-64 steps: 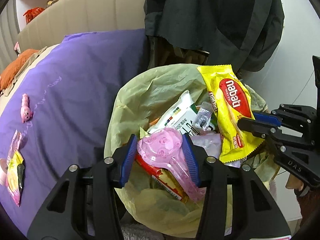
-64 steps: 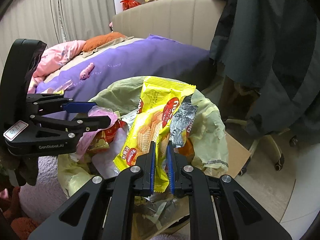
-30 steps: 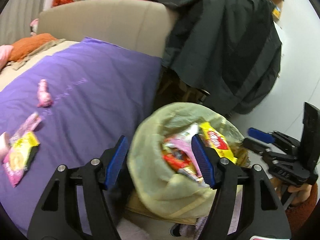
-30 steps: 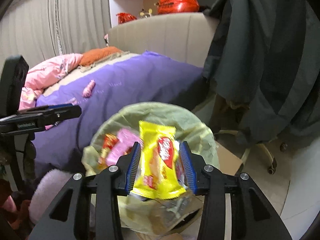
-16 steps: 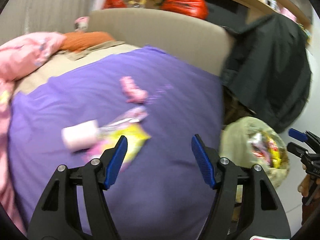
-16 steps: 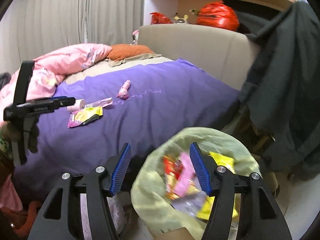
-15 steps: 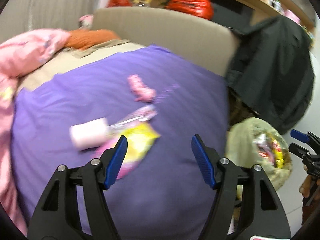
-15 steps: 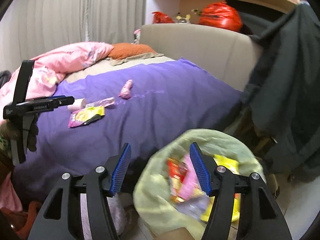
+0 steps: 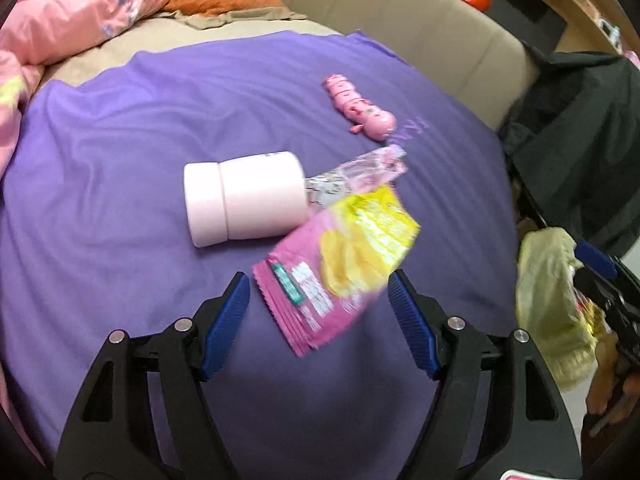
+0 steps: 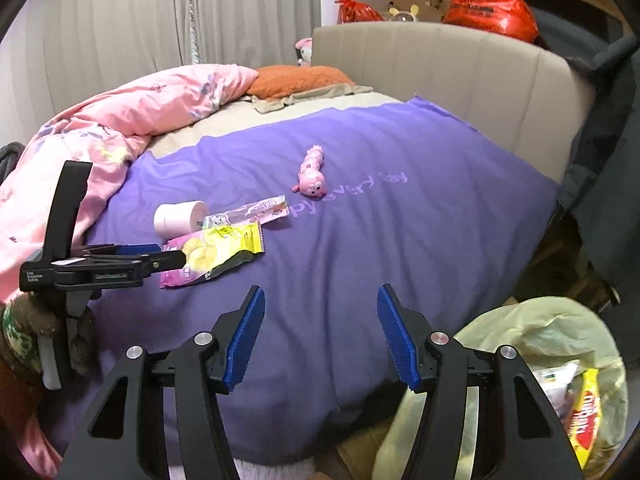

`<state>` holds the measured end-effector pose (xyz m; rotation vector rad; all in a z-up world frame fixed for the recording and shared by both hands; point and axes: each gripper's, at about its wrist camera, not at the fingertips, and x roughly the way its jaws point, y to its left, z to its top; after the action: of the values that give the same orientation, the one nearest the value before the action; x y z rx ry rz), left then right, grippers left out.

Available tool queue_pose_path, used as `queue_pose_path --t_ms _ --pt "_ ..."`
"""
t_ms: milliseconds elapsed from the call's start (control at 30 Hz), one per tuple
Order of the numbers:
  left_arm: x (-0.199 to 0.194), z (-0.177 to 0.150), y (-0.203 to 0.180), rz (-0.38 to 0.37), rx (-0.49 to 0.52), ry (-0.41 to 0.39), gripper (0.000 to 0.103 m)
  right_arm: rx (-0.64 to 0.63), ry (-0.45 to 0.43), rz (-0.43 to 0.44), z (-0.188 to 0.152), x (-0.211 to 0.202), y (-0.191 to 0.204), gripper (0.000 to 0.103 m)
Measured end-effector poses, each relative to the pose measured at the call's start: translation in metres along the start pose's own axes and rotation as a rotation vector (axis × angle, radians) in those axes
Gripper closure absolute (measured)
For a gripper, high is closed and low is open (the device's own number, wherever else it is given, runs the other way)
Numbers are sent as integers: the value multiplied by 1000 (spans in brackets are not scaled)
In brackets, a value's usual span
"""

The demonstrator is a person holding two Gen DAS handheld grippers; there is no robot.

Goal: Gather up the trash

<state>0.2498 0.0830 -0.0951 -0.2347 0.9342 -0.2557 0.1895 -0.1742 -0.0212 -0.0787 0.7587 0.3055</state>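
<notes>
My left gripper (image 9: 319, 320) is nearer, jaws opening wide and empty above the flat pink-and-yellow foil snack wrapper (image 9: 340, 264) on the purple bedsheet (image 9: 120, 128); its long axis runs diagonally, near end between my fingers. My right gripper (image 10: 320, 338), slightly closing, holds nothing.

place: someone's bedroom, lived-in | bed (image 10: 400, 240) with purple cover fills mid-frame | padded beige headboard (image 10: 460, 68) upper right | pink duvet (image 10: 120, 120) and orange pillow (image 10: 300, 78) upper left | grey curtains (image 10: 160, 20) top left | dark coat (image 9: 580, 128) hanging right edge
</notes>
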Motion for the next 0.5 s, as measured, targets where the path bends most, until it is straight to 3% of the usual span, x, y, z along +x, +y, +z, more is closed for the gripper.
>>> queue_pose_path --t_ms 100,167,300,367,500 --pt "13 1 4 9 -23 23 43 -9 11 10 -2 9 2 48" --pt "13 1 4 14 -25 21 58 -26 12 2 -4 11 1 48" --pt "4 1 8 -34 -21 33 71 -14 9 33 -3 18 -3 48" --pt "-10 -3 9 -25 -9 52 88 -10 4 52 1 22 -2 48" --pt "-60 -20 22 -18 -72 77 92 -42 -13 93 16 37 13 48"
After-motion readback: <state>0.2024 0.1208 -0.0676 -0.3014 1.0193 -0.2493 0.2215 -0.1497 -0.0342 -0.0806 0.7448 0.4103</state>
